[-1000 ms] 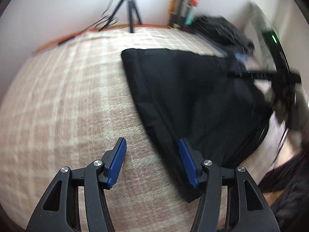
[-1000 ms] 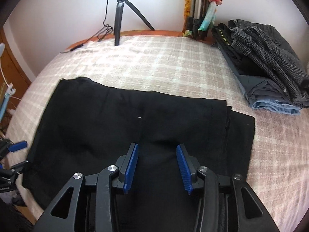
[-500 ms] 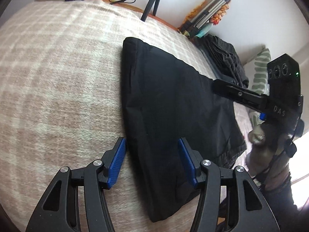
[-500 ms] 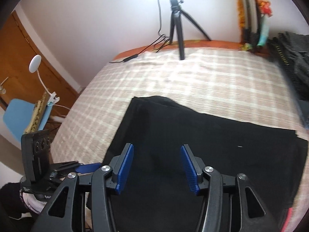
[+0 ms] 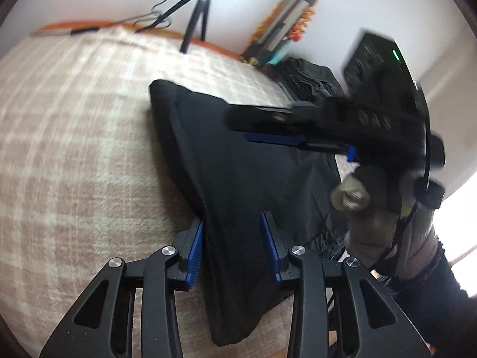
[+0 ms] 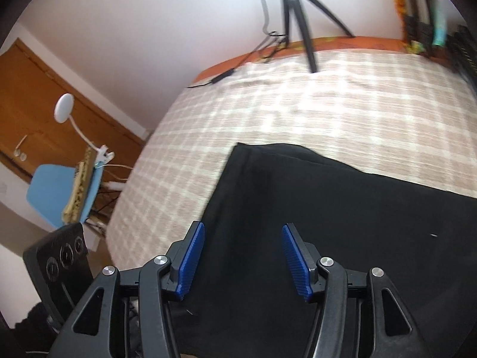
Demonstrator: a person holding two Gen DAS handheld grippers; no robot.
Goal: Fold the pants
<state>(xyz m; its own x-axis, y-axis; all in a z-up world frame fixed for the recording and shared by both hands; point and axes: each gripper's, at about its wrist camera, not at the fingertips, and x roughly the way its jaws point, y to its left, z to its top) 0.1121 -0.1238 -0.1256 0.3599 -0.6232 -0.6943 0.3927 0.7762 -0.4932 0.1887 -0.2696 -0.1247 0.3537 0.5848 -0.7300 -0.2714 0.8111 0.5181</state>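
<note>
Black pants (image 5: 238, 173) lie folded flat on a beige checked blanket (image 5: 74, 149), one corner hanging over the near bed edge. My left gripper (image 5: 234, 238) is at the pants' near left edge; its jaws are closing and the blue pads press a fold of the cloth between them. In the right wrist view the pants (image 6: 342, 223) fill the lower right. My right gripper (image 6: 243, 256) hovers over their left end, its jaws opening with nothing pinched. Seen from the left wrist, the right gripper (image 5: 238, 128) reaches in from the right, held by a gloved hand (image 5: 372, 208).
A black tripod (image 6: 298, 15) stands at the far edge of the blanket (image 6: 298, 104) with a cable beside it. A stack of folded dark clothes (image 5: 310, 80) lies at the far right. Off the bed's left stand a blue chair (image 6: 50, 191) and a white lamp (image 6: 64, 107).
The left jaws have narrowed onto the pants' edge. The right gripper has swung left along the pants, from their middle to the left end, and its jaws have widened.
</note>
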